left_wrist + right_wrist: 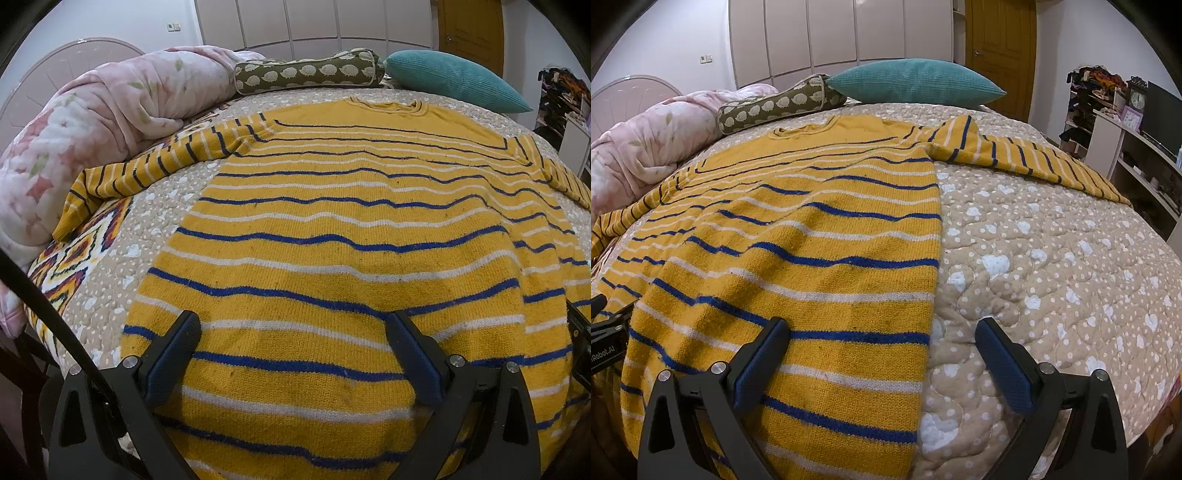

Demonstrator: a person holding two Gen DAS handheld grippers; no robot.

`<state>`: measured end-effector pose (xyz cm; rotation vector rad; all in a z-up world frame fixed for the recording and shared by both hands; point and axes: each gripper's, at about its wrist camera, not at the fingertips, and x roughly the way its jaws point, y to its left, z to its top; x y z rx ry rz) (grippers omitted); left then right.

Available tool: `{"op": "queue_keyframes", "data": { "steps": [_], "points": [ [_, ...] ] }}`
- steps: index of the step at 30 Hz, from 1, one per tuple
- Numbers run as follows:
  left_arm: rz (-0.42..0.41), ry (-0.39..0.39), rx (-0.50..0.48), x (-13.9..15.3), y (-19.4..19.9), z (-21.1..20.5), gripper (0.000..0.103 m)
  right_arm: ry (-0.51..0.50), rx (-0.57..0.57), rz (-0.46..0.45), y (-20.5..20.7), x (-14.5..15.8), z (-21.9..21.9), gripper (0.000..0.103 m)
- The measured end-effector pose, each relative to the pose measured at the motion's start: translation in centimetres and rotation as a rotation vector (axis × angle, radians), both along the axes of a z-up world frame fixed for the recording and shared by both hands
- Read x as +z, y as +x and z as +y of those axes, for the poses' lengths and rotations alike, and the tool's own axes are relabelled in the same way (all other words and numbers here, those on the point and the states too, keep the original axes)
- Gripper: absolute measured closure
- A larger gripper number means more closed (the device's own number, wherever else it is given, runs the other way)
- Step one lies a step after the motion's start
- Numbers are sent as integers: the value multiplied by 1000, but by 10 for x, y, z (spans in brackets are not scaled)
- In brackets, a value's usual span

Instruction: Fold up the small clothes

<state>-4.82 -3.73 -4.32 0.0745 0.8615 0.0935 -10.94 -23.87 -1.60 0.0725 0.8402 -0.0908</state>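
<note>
A yellow knit sweater point(332, 229) with blue and white stripes lies flat on the bed, collar far, hem near, both sleeves spread out. My left gripper point(293, 323) is open and empty just above the sweater's lower body near the hem. In the right wrist view the sweater point(798, 240) fills the left half. My right gripper point(882, 328) is open and empty, straddling the sweater's right side edge near the hem, with its left finger over the knit and its right finger over the quilt.
The bed has a beige dotted quilt point(1052, 258). A pink floral duvet point(92, 122) is bunched at the left. An olive bolster point(306, 72) and a teal pillow point(454, 79) lie beyond the collar. Shelves with a clock point(1137, 99) stand at the right.
</note>
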Motion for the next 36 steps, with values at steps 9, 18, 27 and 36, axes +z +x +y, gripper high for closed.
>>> {"op": "queue_keyframes", "data": {
  "steps": [9, 18, 27, 36],
  "points": [
    [-2, -1, 6, -1, -1, -2, 2, -2, -1, -6, -1, 1, 0, 1],
    [-5, 5, 15, -1, -2, -4, 2, -3, -1, -10, 0, 1, 0, 1],
    [-18, 45, -13, 4, -8, -8, 1, -1, 4, -17, -1, 2, 0, 1],
    [-149, -83, -105, 66, -36, -2, 11, 106, -37, 9, 24, 41, -69, 5]
  ]
}}
